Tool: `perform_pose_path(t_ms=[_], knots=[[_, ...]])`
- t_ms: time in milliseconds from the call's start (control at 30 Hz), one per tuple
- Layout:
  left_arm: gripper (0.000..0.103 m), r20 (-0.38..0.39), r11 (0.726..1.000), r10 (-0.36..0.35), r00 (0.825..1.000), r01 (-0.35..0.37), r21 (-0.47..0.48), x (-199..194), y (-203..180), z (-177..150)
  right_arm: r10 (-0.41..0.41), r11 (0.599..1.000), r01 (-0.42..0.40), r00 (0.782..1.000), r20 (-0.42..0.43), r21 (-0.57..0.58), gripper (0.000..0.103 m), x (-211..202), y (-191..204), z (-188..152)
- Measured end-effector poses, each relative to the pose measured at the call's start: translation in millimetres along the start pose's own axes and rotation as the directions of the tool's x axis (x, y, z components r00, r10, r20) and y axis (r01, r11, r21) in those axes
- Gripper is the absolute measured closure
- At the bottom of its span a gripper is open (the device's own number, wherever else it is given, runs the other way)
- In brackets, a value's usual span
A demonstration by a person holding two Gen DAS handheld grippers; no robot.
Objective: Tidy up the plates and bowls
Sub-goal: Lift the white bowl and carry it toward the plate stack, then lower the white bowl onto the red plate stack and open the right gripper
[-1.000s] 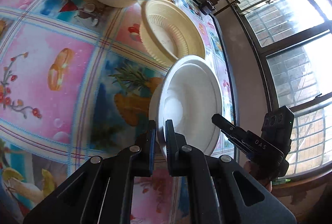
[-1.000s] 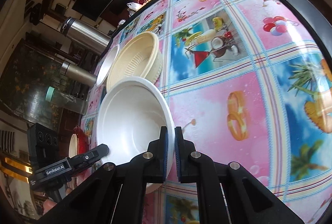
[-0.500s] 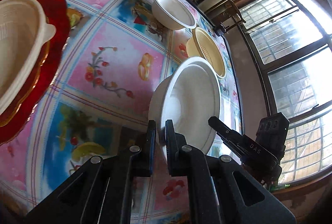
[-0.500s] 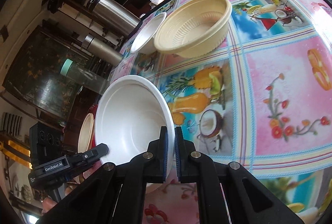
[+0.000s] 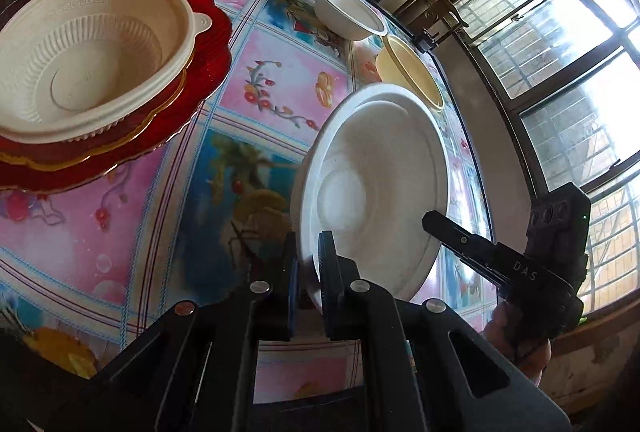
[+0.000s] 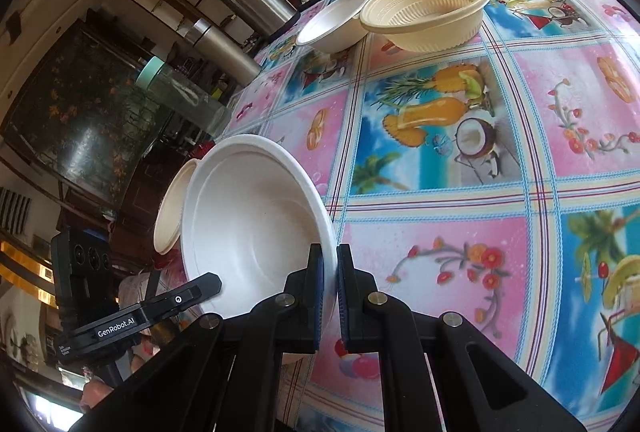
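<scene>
White bowl [image 5: 372, 188] tilted, rim pinched.

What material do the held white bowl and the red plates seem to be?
White bowl: probably moulded pulp or foam; matte, no glare, thick soft rim. Red plates: probably glossy plastic, perhaps glass; translucent scalloped edge with bright highlights and gold trim.

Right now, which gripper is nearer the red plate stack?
Left. The left gripper holds the white bowl's near side; the right gripper grips its far rim from the red plate stack.
</scene>
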State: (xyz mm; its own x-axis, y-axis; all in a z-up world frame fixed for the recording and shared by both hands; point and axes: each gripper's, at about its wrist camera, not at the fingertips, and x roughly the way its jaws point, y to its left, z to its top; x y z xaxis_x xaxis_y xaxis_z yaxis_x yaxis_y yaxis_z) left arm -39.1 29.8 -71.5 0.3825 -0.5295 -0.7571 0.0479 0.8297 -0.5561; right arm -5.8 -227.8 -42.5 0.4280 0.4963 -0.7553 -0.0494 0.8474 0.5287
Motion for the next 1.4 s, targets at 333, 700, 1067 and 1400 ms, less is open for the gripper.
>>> perform_pose_path(t_ms=[333,700,1067,1400], knots=[[0.096,0.066,0.999,-0.031,0.997,0.032,-0.015,-50.8,24.4,2.6,0.006,0.997,-0.007,1.000,-0.009,-0.077,0.096,-1.2,59.1,-2.7],[0.096,0.226,0.998,0.048,0.973,-0.037,-0.052,-114.1,60.1,32.2,0.069,0.982,-0.072,0.997,-0.022,-0.172,0.096,29.9,147.2,24.0],[0.096,0.275,0.978,0.193,0.942,-0.161,-0.135,-113.0,99.2,69.9,0.067,0.988,-0.072,0.997,-0.045,-0.135,0.096,99.9,183.5,49.1],[0.096,0.236,0.962,0.234,0.943,-0.190,-0.195,-87.0,120.8,74.1,0.052,0.996,-0.053,0.999,-0.013,-0.075,0.094,129.2,165.3,40.7]])
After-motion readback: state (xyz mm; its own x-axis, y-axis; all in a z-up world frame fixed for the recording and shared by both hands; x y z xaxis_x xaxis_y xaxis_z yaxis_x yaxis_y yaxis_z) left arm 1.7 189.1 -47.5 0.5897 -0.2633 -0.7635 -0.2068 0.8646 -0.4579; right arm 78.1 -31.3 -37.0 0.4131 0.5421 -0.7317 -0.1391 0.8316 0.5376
